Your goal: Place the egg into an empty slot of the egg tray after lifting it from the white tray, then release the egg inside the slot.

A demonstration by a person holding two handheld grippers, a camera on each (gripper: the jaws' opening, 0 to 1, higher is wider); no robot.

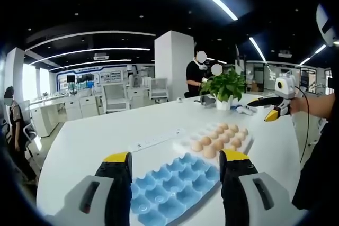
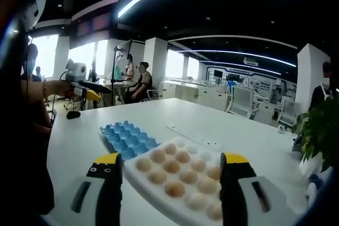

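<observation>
Left gripper (image 1: 175,183) hangs above the near edge of the blue egg tray (image 1: 175,191), jaws wide apart and holding nothing; every blue slot in sight is empty. Just beyond it on the white tabletop (image 1: 95,141) lies the white tray (image 1: 183,144) with brown eggs (image 1: 218,138) in rows. A white power strip (image 1: 156,140) sits beside the trays, a potted plant (image 1: 225,86) farther back.

From the opposite side, the right gripper (image 2: 169,181) is held over the white tray (image 2: 153,183), jaws also spread and empty, the eggs (image 2: 177,170) between them. The blue egg tray (image 2: 127,136) lies behind, touching the white one. At the left edge a hand (image 2: 53,89) holds the other gripper (image 2: 90,91).
</observation>
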